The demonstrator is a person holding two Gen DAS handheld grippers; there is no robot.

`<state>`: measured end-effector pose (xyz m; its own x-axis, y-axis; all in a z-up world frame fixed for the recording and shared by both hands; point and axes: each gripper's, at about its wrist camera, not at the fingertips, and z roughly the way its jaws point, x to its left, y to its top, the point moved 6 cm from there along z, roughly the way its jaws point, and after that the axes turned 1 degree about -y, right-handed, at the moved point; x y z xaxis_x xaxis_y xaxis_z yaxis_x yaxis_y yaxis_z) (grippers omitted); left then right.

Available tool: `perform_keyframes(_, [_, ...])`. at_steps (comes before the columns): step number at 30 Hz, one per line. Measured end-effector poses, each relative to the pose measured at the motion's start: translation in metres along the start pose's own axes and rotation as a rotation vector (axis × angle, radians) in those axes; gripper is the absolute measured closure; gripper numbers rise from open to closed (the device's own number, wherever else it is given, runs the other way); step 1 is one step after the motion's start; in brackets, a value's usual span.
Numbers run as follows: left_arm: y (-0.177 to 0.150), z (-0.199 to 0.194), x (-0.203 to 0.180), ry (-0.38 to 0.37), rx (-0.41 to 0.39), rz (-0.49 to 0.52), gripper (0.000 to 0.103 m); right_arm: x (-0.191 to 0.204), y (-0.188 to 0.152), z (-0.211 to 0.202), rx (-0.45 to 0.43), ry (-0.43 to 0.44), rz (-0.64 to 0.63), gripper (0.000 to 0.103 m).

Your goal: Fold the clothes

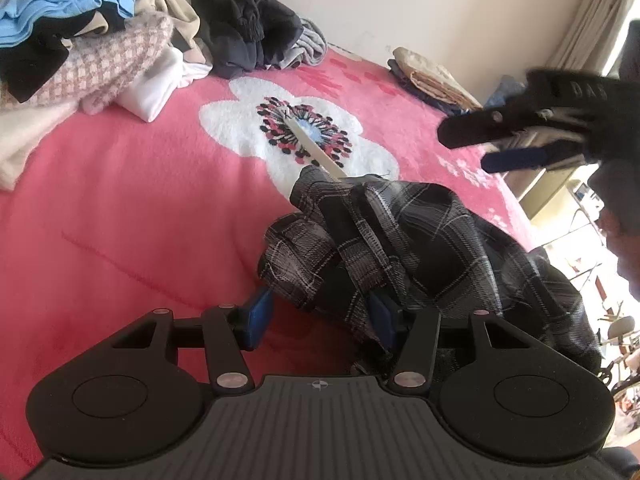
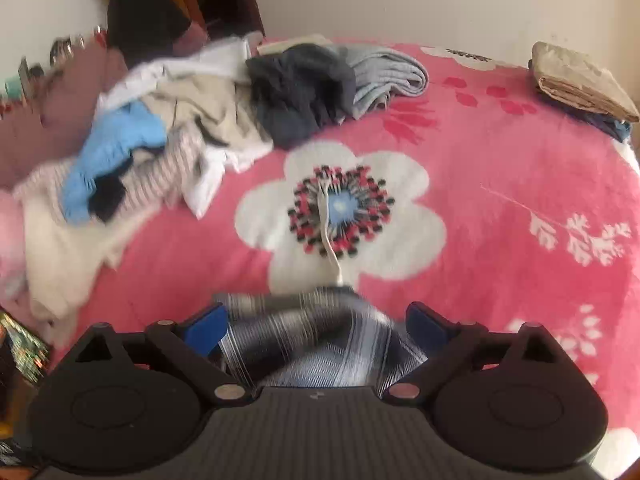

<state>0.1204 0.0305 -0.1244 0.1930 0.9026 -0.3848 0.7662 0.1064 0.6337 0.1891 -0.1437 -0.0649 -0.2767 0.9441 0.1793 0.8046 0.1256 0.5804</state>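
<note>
- Folding barely begun: unsorted clothes pile (image 1: 92, 40) back-left on the pink flowered blanket (image 1: 132, 200), dark garment heap (image 1: 248, 28) beside it, plaid garment (image 1: 420, 240) crumpled front-centre, one folded stack (image 1: 432, 76) far right.
- Left gripper (image 1: 320, 316) tilted down over the plaid's near edge, jaws half apart, no clamp visible.
- Right gripper (image 2: 316, 328) raised, angled down, jaws wide, cloth between, pads clear.
</note>
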Motion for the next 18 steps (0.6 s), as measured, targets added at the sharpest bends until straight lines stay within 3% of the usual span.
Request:
perform_keyframes(3, [-0.001,0.0,-0.002,0.009,-0.001,0.012,0.051,0.01,0.003,0.021,0.037,0.01,-0.033,0.004])
perform_keyframes(8, [-0.005,-0.008,-0.002,0.016,-0.01,0.017,0.051,0.032,-0.02,0.074,0.134,0.065,-0.051,0.006])
perform_keyframes(10, [-0.004,-0.011,0.0,-0.001,-0.016,-0.004,0.051,0.026,-0.026,0.073,0.099,0.044,-0.044,0.026])
perform_keyframes(12, [-0.002,-0.013,0.001,-0.026,-0.022,-0.026,0.049,0.013,-0.03,0.064,0.069,0.038,-0.01,0.065])
perform_keyframes(13, [0.0,-0.013,0.001,-0.043,-0.029,-0.04,0.046,0.003,-0.031,0.057,0.064,0.051,0.031,0.076])
perform_keyframes(15, [0.004,-0.013,0.001,-0.082,-0.04,-0.078,0.042,-0.019,-0.037,0.038,0.039,0.083,0.129,0.084])
perform_keyframes(18, [0.008,-0.005,0.001,-0.1,-0.024,-0.119,0.038,-0.045,-0.048,-0.001,-0.041,0.135,0.249,0.086])
